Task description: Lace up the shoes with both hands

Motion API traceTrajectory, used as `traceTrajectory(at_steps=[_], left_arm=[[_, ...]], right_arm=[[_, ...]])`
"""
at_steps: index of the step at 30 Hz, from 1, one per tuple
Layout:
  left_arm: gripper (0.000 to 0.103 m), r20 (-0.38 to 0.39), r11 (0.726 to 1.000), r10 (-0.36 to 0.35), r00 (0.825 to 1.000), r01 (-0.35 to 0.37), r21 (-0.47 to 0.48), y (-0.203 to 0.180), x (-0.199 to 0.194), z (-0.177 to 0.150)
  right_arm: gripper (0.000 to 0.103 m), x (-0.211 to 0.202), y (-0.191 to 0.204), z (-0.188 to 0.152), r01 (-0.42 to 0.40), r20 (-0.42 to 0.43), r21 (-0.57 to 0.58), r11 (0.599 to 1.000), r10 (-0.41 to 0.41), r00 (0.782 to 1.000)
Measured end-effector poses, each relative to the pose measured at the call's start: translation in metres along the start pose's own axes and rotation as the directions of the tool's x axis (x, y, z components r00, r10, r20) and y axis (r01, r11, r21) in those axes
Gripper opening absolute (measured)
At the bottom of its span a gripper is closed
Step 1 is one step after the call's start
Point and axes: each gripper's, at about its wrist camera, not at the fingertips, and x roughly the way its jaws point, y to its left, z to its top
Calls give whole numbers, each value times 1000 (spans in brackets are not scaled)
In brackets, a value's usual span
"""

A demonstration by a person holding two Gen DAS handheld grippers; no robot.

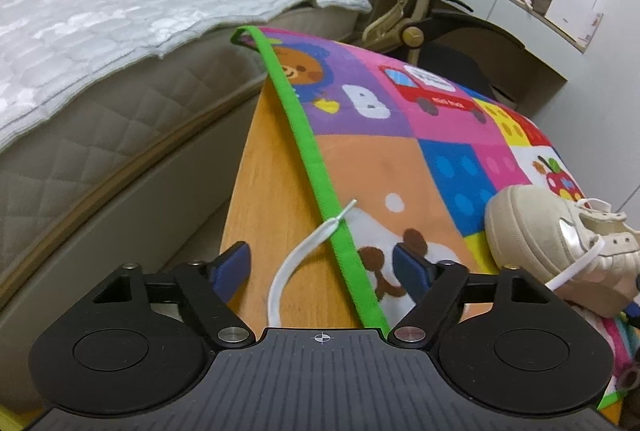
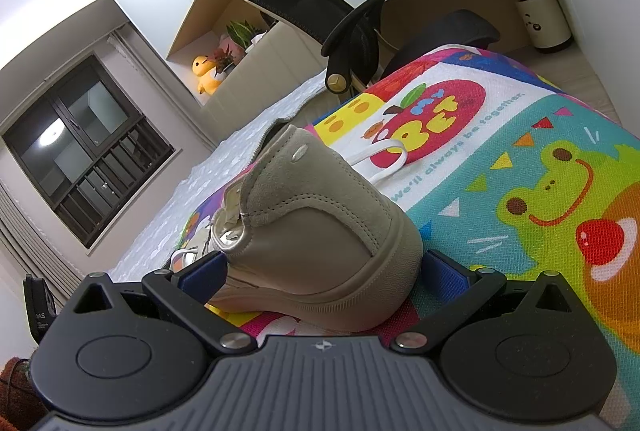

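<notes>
The left gripper [image 1: 322, 263] is standing with its blue-padded jaws apart, pressing on nothing. A flat white shoelace [image 1: 292, 263] is lying in the gap between them, clear of both pads; it is curving up from under the gripper's body and ending in a clear plastic tip just ahead of the jaws, where it is crossing the bright green border strip [image 1: 320, 187] of a colourful cartoon-printed cloth mat [image 1: 400, 167]. The lace's lower part is resting on the bare orange wooden tabletop [image 1: 260, 183] to the left of that strip. Off to the right of this gripper, beyond its right finger, the rounded toe of a beige leather and suede sneaker [image 1: 532, 231] is resting on the mat, with another length of white lace trailing from its eyelets.

The right gripper [image 2: 324, 275] is grasping the same beige sneaker [image 2: 320, 231] by its heel: the heel is filling the space between the two blue pads, each pad sitting against one side of it, and the sole is resting on the mat [image 2: 520, 159]. Ahead of this gripper, past the shoe's collar, a loop of white lace [image 2: 384, 161] is lying on the mat over a red apple print. A black mesh office chair [image 2: 320, 11] is standing well beyond the table's far end.
</notes>
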Motion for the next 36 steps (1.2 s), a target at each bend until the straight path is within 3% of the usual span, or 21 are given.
traceTrajectory(at_steps=[4, 6, 12, 14, 15, 18, 20, 24, 29, 31, 33, 36], left_arm=[[61, 10, 998, -41, 999, 41, -48, 11, 0, 3], [54, 17, 999, -22, 1000, 23, -42, 13, 2, 5], [40, 11, 995, 26, 1000, -27, 95, -9, 11, 8], [22, 10, 988, 40, 999, -41, 149, -19, 13, 8], [19, 10, 986, 40, 999, -41, 160, -23, 14, 8], [18, 14, 991, 42, 999, -44, 125, -24, 12, 12], [10, 24, 998, 17, 1000, -19, 62, -19, 4, 19], [5, 97, 999, -38, 995, 35, 30, -19, -22, 39], [5, 247, 986, -82, 966, 42, 163, -54, -59, 68], [5, 286, 979, -132, 949, 80, 185, -64, -71, 79], [5, 303, 967, -230, 925, 182, 177, -67, -81, 88], [5, 275, 922, -385, 881, 356, 151, -75, -86, 92]], right_arm=[[103, 0, -1, 0, -1, 1, 0, 1000, 1, 1000], [103, 0, -1, 0, -1, 2, 0, 1000, 1, 1000], [103, 0, -2, 1, -3, 1, -1, 1000, 3, 1000], [103, 0, -2, 1, -3, 1, -1, 1000, 3, 1000], [103, 0, -2, 1, -3, 1, -1, 1000, 3, 1000], [103, 0, -2, 1, -4, 2, 0, 1000, 4, 1000], [103, -1, -2, 2, -4, 2, 1, 1000, 4, 1000], [103, -1, -2, 1, -6, 4, 4, 1000, 6, 1000], [103, -2, -2, 1, -10, 8, 7, 1000, 10, 1000], [103, -2, -2, 1, -14, 10, 10, 1000, 14, 1000], [103, -2, -2, 1, -16, 12, 12, 1000, 16, 1000], [103, -2, -3, 0, -20, 16, 16, 1000, 20, 1000]])
